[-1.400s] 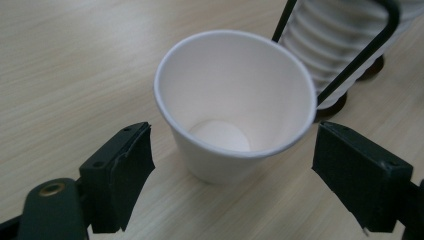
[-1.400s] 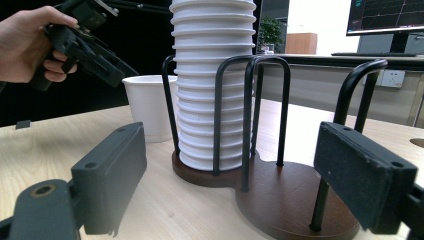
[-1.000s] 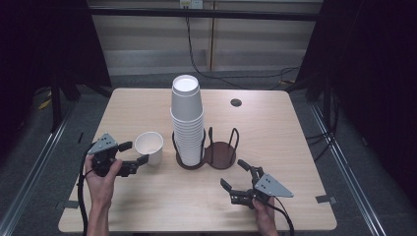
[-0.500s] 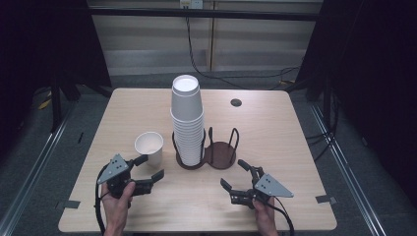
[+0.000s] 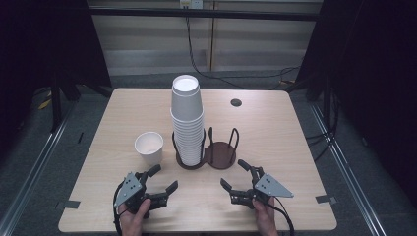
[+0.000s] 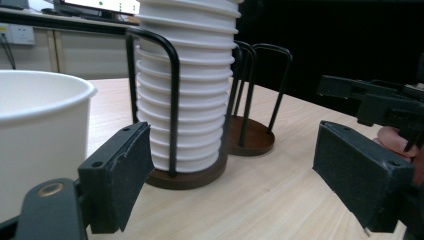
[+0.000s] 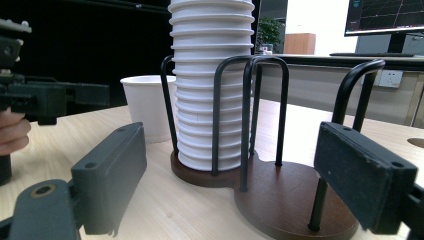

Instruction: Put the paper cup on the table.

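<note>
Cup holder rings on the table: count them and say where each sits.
2, joined on one base. The left ring holds the cup stack; the right ring is empty, at table centre.

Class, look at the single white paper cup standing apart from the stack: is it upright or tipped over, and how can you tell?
Upright. The single white paper cup stands on its base on the light wooden table, its open round mouth facing up, beside the tall stack of white paper cups.

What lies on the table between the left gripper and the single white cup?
Nothing: in the high view, only bare wood separates the left gripper from the single cup. The left gripper view shows its open jaws empty, with the cup close.
</note>
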Demonstrator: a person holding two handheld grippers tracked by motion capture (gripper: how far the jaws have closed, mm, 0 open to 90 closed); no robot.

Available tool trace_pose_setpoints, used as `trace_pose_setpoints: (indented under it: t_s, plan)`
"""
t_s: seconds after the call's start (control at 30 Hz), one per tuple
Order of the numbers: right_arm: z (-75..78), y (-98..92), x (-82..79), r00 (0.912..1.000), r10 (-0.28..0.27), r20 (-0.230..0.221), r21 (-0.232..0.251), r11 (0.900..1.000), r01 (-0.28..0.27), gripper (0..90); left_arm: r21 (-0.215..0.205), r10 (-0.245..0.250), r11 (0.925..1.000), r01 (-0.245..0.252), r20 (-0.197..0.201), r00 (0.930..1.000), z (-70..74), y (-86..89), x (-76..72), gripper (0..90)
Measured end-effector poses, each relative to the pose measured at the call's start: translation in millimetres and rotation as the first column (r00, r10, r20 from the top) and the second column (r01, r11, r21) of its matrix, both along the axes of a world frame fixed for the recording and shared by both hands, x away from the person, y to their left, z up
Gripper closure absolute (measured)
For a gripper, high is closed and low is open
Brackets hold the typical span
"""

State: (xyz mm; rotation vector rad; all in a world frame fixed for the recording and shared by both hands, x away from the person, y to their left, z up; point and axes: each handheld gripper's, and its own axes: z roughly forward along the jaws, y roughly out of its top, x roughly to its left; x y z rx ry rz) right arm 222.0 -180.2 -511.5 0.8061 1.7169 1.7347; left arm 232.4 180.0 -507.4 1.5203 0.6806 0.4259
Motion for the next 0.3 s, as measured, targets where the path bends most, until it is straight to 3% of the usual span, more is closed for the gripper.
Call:
trace_pose_setpoints:
  t_s: [0.03, 0.17, 0.3]
  plan:
    - [0.0, -0.1, 0.0, 1.0, -0.001, 0.0, -0.001, 1.0, 0.001, 13.0, -0.007, 0.016, 0.9999, -0.016, 0.029, 0.9994, -0.6, -1.0, -2.6, 15.8]
    - [0.0, 0.0, -0.1, 1.0, -0.003, 0.0, 0.0, 1.0, 0.003, 13.1, -0.029, 0.021, 0.9994, -0.018, 0.081, 0.9965, -2.3, -0.3, -3.9, 15.8]
    - [0.0, 0.1, 0.0, 1.0, -0.006, -0.001, 0.001, 1.0, 0.006, 13.0, 0.009, 0.027, 0.9996, -0.028, 0.138, 0.99, -2.8, -5.7, -4.4, 15.7]
